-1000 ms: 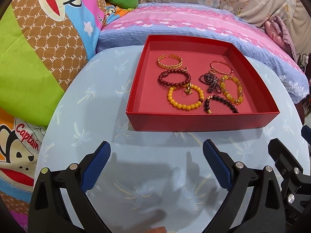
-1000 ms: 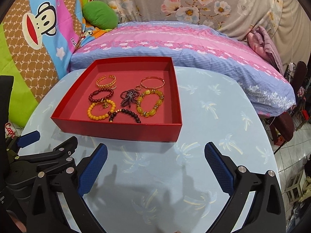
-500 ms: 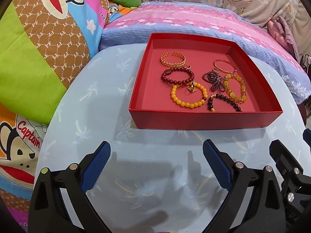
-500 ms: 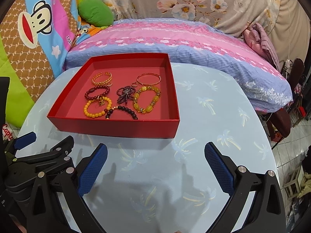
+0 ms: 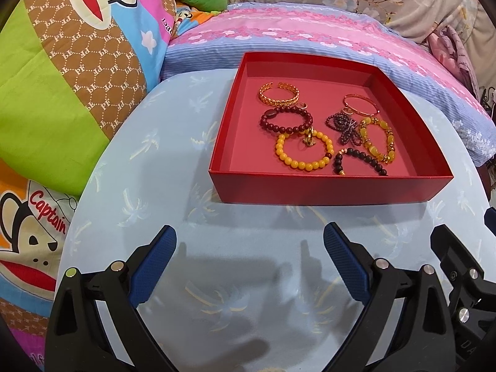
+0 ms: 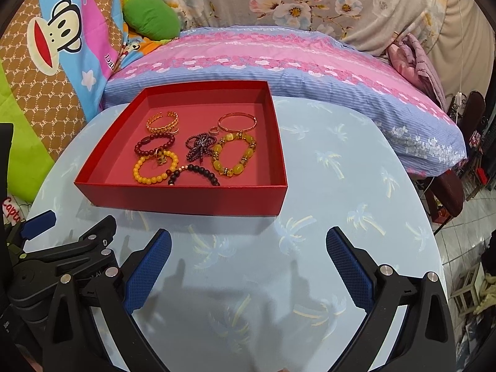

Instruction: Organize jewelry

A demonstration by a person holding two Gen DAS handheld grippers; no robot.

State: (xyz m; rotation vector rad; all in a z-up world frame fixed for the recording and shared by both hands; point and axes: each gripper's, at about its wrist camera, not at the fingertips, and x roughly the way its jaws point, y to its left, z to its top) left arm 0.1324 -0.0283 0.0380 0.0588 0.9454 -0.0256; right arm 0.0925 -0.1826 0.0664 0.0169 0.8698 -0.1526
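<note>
Both grippers hovered over the table, jaws spread wide and holding nothing. Left gripper sat at 6 o'clock in its own view, blue pads apart, with the red box ahead at about 1 o'clock, well clear of the fingertips. Right gripper was likewise released, and from it the box lay ahead at about 11 o'clock, its near wall close to the left fingertip but not touching. All the jewelry lay inside the box. A gold cuff sat toward the far left, a thin gold bangle toward the far right with a small ring just beside it. A dark red bead bracelet lay nearer than the cuff, and an orange bead bracelet lay nearer still, a gold charm resting where the two met. At centre was a tangled purple bead strand, with a yellow stone bracelet to its right and a black bead bracelet by the near wall. Beyond the table were a pink and blue pillow and a cartoon monkey blanket. In the right view the left gripper showed at 9 o'clock.
</note>
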